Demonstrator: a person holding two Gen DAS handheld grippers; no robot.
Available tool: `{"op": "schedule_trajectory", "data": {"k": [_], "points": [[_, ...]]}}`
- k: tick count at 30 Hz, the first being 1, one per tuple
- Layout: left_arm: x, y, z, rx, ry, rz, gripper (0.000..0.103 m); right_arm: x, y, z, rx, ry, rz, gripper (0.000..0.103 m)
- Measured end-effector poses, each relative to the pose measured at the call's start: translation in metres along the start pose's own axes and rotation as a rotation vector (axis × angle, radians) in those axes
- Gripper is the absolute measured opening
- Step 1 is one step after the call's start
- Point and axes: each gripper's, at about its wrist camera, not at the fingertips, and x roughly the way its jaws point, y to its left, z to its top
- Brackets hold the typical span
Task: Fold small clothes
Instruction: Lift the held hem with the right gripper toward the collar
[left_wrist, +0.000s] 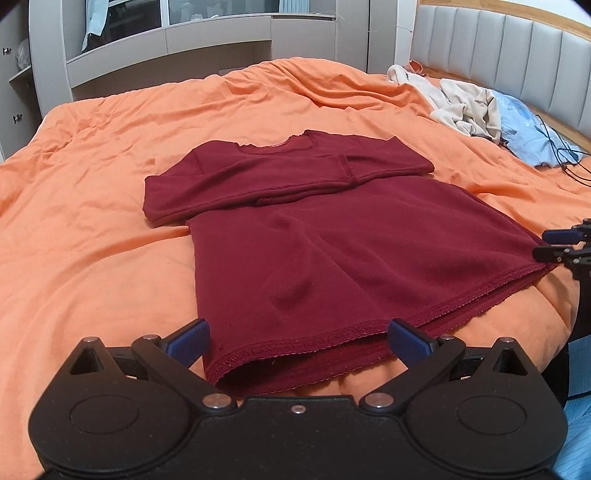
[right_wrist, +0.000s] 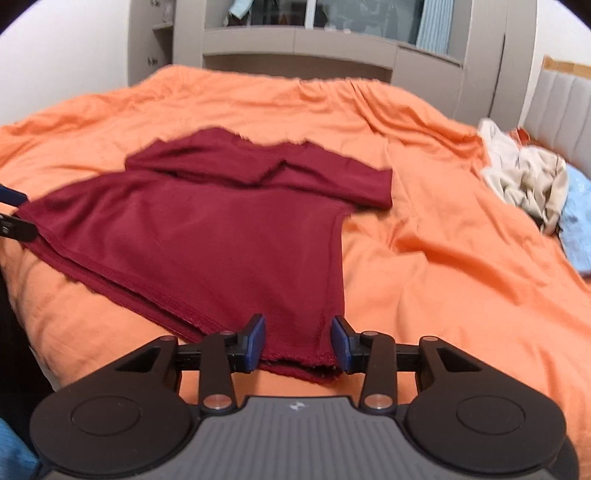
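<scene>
Showed, from the left wrist, a maroon long-sleeved shirt (left_wrist: 332, 240) spread flat on an orange bedcover (left_wrist: 92, 221), sleeves folded across the chest, hem nearest the camera. Held the left gripper (left_wrist: 297, 328) spread wide, fingers either side of the hem's left corner, pinching nothing. Caught, in this view alone, the right gripper (left_wrist: 540, 244) side-on at the hem's other corner. Showed, from the right wrist and somewhat blurred, that gripper's pads parted around the corner, not pressed onto the fabric. Placed a cream garment heap (right_wrist: 524, 181) and a blue cloth (right_wrist: 576, 221) well apart near the padded headboard (right_wrist: 561, 107), with grey shelving (right_wrist: 295, 40) beyond the bed.
</scene>
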Motion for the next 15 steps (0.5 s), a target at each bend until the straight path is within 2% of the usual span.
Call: {"op": "schedule_trajectory", "data": {"k": [2,3,4,7,11,15], "points": [[0.001,0.0,0.0,-0.001,0.003,-0.001,0.102,0.005,-0.005,-0.002,0.047,0.018,0.023,0.034],[0.001,0.0,0.0,0.0,0.004,-0.002,0.102,0.006,-0.006,-0.003,0.051,0.02,0.022,0.019],[0.001,-0.001,0.0,0.001,0.004,-0.002,0.102,0.005,-0.005,-0.003,0.038,0.014,0.006,0.012],[0.002,-0.003,0.001,0.004,0.006,-0.007,0.102,-0.004,-0.006,-0.002,0.023,-0.019,-0.016,0.007],[0.002,-0.005,0.001,0.014,0.004,-0.009,0.102,-0.02,-0.018,0.001,0.031,-0.051,-0.06,0.006],[-0.001,-0.007,0.001,0.025,0.0,-0.016,0.102,-0.018,-0.03,0.003,0.044,-0.041,-0.079,0.006]]}}
